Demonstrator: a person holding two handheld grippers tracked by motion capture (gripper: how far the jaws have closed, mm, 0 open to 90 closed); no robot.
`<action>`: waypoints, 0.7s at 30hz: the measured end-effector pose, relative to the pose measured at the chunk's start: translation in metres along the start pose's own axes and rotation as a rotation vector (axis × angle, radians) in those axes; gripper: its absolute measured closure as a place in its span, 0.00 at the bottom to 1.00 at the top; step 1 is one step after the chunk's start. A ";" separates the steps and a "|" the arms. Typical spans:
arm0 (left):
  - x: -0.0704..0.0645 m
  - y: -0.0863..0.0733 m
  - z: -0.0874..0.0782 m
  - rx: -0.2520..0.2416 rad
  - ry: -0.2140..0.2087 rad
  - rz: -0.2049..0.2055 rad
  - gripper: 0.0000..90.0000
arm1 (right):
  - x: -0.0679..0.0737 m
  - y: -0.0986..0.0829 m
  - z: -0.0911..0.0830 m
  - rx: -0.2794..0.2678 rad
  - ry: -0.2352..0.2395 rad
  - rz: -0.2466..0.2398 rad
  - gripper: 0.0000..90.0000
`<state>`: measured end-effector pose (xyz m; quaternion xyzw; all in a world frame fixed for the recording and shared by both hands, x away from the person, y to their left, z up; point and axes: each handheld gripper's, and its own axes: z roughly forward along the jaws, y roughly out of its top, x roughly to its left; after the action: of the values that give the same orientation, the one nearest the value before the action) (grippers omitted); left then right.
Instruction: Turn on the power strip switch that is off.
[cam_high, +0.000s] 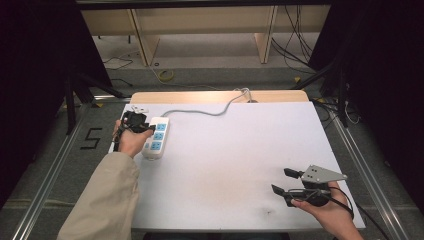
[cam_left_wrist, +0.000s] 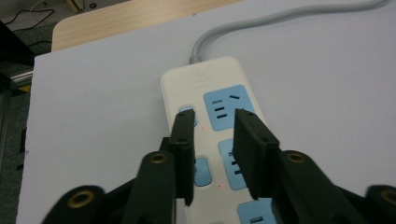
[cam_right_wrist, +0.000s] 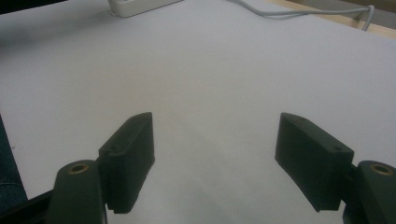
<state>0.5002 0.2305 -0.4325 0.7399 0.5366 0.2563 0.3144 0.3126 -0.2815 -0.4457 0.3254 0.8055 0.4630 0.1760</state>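
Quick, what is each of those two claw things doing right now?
Left gripper: open, jaws part-closed, holding nothing, poised over the power strip.
Right gripper: open wide, empty, over the bare table.

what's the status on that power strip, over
Left gripper part-open over power strip, near its switches. Right gripper open, idle over bare table. Nothing in the way.

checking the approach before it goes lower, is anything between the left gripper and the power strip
Nothing visible. The left gripper hangs right above the white power strip, its jaws partly open over the row of blue switches and sockets, with no object between them. The strip's grey cable runs off from its far end, clear of the jaws.
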 end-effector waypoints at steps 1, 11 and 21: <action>-0.001 0.000 -0.001 -0.010 -0.013 -0.012 0.67 | 0.000 0.000 0.000 0.000 0.001 0.000 0.32; -0.013 -0.002 -0.023 -0.083 -0.095 -0.028 0.41 | 0.000 0.000 0.000 0.003 0.002 -0.002 0.32; -0.036 -0.020 -0.048 -0.148 -0.175 0.093 0.30 | 0.000 0.000 0.000 0.003 0.005 -0.001 0.32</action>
<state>0.4425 0.2095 -0.4165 0.7585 0.4518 0.2440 0.4013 0.3127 -0.2814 -0.4460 0.3241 0.8069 0.4623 0.1735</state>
